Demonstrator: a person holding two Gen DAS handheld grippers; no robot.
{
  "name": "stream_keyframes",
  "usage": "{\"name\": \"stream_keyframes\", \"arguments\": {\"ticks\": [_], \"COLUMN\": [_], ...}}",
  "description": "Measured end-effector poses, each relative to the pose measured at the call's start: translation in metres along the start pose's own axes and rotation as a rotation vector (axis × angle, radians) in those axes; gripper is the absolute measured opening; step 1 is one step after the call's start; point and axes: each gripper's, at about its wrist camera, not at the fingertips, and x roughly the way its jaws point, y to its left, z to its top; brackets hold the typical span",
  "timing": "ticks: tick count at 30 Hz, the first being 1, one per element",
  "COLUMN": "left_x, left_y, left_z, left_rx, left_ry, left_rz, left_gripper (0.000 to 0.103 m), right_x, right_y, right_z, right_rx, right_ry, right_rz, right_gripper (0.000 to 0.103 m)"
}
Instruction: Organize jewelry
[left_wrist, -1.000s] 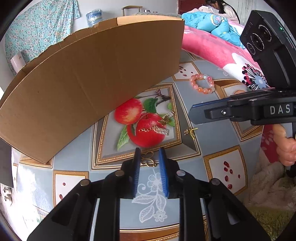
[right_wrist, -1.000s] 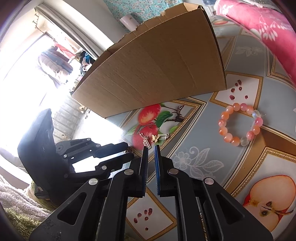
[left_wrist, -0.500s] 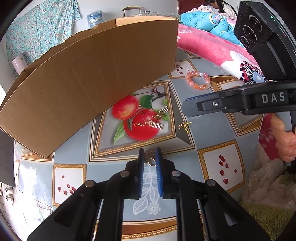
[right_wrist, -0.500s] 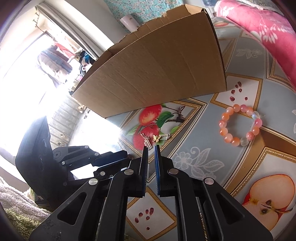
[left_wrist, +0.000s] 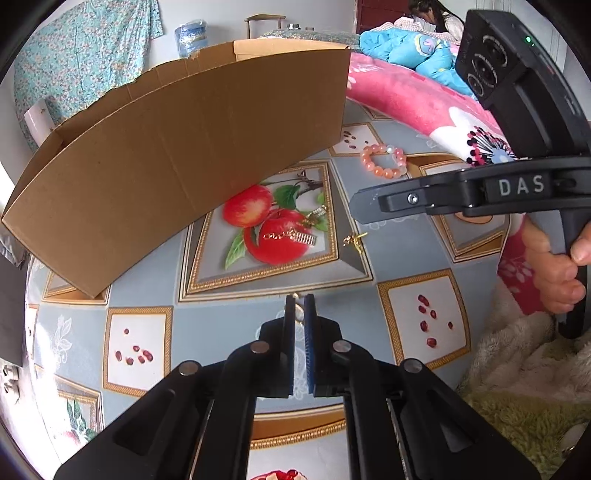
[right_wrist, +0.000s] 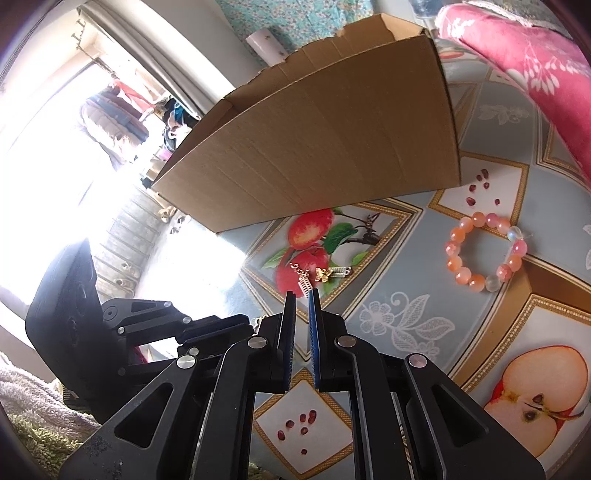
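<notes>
My left gripper (left_wrist: 300, 308) hovers over the fruit-print tablecloth (left_wrist: 140, 336). Its jaws are closing to a thin slit, and a small gold ornament (left_wrist: 297, 314) is pinched between the blue pads. A gold chain with comb-shaped charms (left_wrist: 295, 236) lies on the printed apples, and a gold butterfly piece (left_wrist: 354, 240) sits just right of it. A pink bead bracelet (left_wrist: 384, 160) rests farther back. My right gripper (right_wrist: 300, 295) is shut with nothing between its pads, its tips just short of the chain (right_wrist: 304, 282) and the butterfly piece (right_wrist: 324, 274). The bracelet (right_wrist: 485, 251) lies to its right.
An open cardboard box (left_wrist: 184, 155) stands close behind the jewelry and fills the back left. A pink flowered blanket (left_wrist: 424, 103) edges the table at the right. A hand (left_wrist: 554, 273) grips the right tool's handle over a fluffy towel (left_wrist: 517, 369).
The left gripper's jaws have narrowed from a clear gap onto the gold ornament, and its view has drawn back a little from the apples. The right gripper has stayed still.
</notes>
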Motion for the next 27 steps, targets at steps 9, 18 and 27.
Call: {"name": "stream_keyframes", "arguments": {"ticks": [9, 18, 27], "left_x": [0.002, 0.003, 0.007], "left_y": [0.001, 0.010, 0.014], "left_z": [-0.011, -0.017, -0.018], "left_rx": [-0.101, -0.158, -0.182], "left_ry": [-0.018, -0.062, -0.104], "left_rz": [-0.039, -0.084, -0.151], "left_gripper": [0.005, 0.009, 0.009], "right_x": [0.027, 0.053, 0.067], "right_y": [0.015, 0.008, -0.013], "right_z": [0.010, 0.016, 0.021], "right_rx": [-0.010, 0.173, 0.359], "right_ry": [0.091, 0.219, 0.258], "right_rz": [0.083, 0.226, 0.306], "right_gripper": [0.009, 0.034, 0.043]}}
